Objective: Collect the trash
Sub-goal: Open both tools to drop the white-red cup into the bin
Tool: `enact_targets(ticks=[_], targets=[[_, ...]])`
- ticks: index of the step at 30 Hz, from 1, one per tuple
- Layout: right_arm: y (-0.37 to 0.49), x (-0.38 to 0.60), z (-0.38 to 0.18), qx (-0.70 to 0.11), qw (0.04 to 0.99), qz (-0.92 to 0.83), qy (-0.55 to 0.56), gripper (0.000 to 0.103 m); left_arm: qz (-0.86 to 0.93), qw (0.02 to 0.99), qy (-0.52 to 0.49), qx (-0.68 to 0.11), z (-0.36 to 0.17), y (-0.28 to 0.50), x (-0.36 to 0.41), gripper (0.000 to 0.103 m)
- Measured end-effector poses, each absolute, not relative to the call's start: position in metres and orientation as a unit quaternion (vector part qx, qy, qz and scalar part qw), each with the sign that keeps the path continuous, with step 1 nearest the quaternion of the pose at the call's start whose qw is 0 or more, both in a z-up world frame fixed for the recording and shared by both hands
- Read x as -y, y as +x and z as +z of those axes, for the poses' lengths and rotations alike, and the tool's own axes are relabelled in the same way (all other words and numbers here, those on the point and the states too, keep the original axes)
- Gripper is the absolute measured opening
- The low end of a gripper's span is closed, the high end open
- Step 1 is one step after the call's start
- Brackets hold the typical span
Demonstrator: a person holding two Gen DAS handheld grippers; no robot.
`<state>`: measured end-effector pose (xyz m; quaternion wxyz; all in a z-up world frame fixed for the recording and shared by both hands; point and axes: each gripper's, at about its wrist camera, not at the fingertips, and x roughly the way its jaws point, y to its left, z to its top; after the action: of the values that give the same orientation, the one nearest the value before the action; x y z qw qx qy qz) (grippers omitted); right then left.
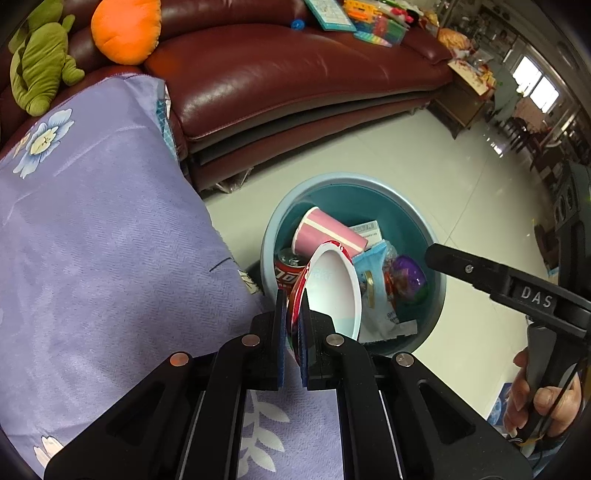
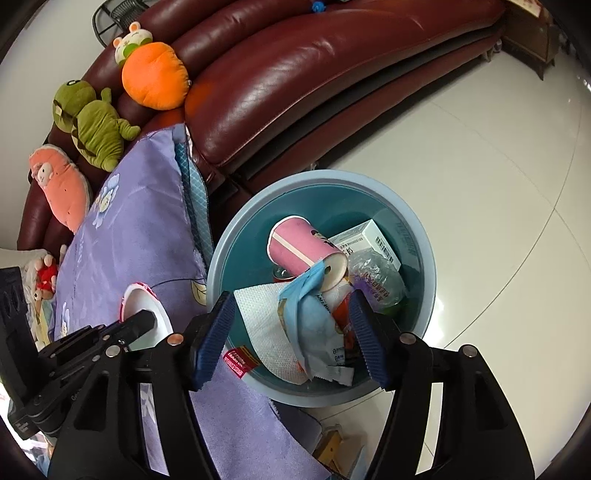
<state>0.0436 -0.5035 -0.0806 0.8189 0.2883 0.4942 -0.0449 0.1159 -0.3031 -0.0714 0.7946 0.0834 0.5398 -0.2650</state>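
My left gripper [image 1: 293,295] is shut on the rim of a red-and-white paper bowl [image 1: 334,286], held at the edge of the purple cloth beside a blue trash basin [image 1: 432,236]. The bowl also shows in the right wrist view [image 2: 146,308]. The basin [image 2: 424,240] holds a pink paper cup [image 2: 299,251], a red can [image 1: 290,266], a white box [image 2: 373,234], a napkin [image 2: 264,325] and wrappers [image 2: 317,325]. My right gripper [image 2: 291,326] is open and empty just above the basin's near side; one of its fingers [image 1: 465,267] shows in the left wrist view.
A dark red leather sofa [image 1: 295,74] stands behind the basin with an orange cushion [image 2: 155,75], a green plush toy [image 2: 92,125] and toys [image 1: 369,18]. A purple flowered cloth [image 1: 103,229] covers the surface at left. A small red packet [image 2: 238,360] lies on it. White tiled floor [image 2: 480,147] at right.
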Motion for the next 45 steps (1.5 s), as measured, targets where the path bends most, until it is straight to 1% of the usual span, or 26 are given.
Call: enact_targets(ticks=[4,8,14,24,27,28,29,30,31,32,41,45], targets=[[0.040,0.506,-0.076,-0.491,0.820,-0.048,0.290,0.063,-0.266,0.794,0.084,-0.541,-0.072,0.115,0.306,0.007],[0.037,0.507,-0.072,-0.488,0.822,-0.054,0.288,0.068,-0.272,0.792,0.087,-0.540,-0.072,0.112,0.313,0.007],[0.030,0.511,-0.064,-0.483,0.826,-0.063,0.284,0.072,-0.282,0.785,0.096,-0.543,-0.079,0.106,0.327,0.007],[0.020,0.521,-0.058,-0.480,0.825,-0.080,0.288,0.073,-0.294,0.771,0.108,-0.554,-0.095,0.103,0.350,0.007],[0.018,0.524,-0.058,-0.480,0.824,-0.086,0.289,0.073,-0.295,0.769,0.110,-0.557,-0.099,0.104,0.356,0.009],[0.018,0.525,-0.058,-0.480,0.824,-0.088,0.289,0.073,-0.296,0.768,0.112,-0.557,-0.100,0.104,0.358,0.015],[0.017,0.524,-0.058,-0.480,0.823,-0.089,0.289,0.073,-0.296,0.768,0.113,-0.557,-0.101,0.104,0.359,0.026],[0.017,0.525,-0.058,-0.481,0.823,-0.090,0.289,0.073,-0.296,0.768,0.114,-0.556,-0.102,0.103,0.359,0.035],[0.016,0.525,-0.058,-0.481,0.823,-0.090,0.289,0.073,-0.294,0.769,0.114,-0.555,-0.101,0.103,0.360,0.055],[0.016,0.524,-0.058,-0.481,0.823,-0.091,0.289,0.073,-0.293,0.773,0.114,-0.551,-0.100,0.103,0.359,0.064],[0.015,0.519,-0.051,-0.481,0.825,-0.093,0.283,0.075,-0.283,0.786,0.097,-0.541,-0.084,0.101,0.339,0.080],[0.012,0.511,-0.043,-0.479,0.827,-0.094,0.277,0.077,-0.276,0.793,0.095,-0.534,-0.076,0.097,0.324,0.082]])
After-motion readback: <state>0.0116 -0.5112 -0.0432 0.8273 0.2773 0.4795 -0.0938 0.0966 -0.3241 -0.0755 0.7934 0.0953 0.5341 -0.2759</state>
